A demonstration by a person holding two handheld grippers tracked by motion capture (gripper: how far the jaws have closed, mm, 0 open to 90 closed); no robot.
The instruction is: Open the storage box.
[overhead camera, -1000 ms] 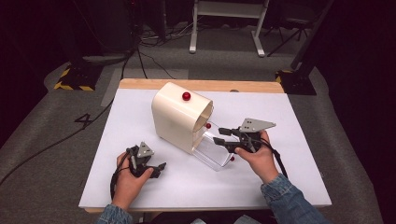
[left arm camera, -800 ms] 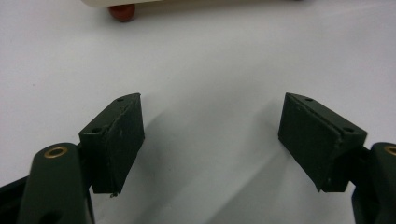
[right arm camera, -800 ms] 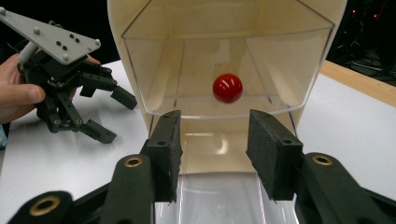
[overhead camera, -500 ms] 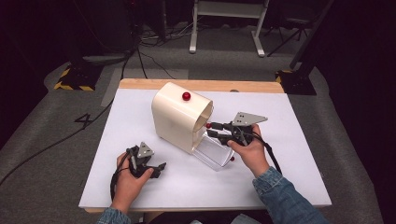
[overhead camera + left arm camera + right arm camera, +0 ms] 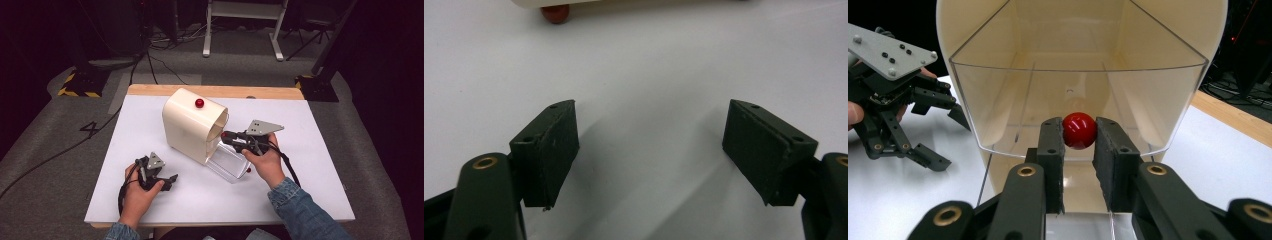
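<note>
A cream box (image 5: 192, 125) with a rounded top stands mid-table, its open end toward my right gripper (image 5: 227, 137). A clear curved door (image 5: 227, 162) hangs out at that end. In the right gripper view the door (image 5: 1013, 105) carries a red knob (image 5: 1079, 130), and my right gripper (image 5: 1079, 137) is shut on it; its jaws have just been closing with the knob between them. My left gripper (image 5: 167, 181) rests open on the table at front left, and in its own view the left gripper (image 5: 649, 145) has nothing between its jaws.
Another red knob (image 5: 199, 103) sits on the box's top, and a small red foot (image 5: 555, 12) shows under its edge. The white table (image 5: 320, 150) ends in a wooden strip (image 5: 215, 91) at the back. Cables and stands lie on the floor beyond.
My right gripper has moved left to the box's open end and its jaws have closed onto the red knob. The left hand has stayed where it was.
</note>
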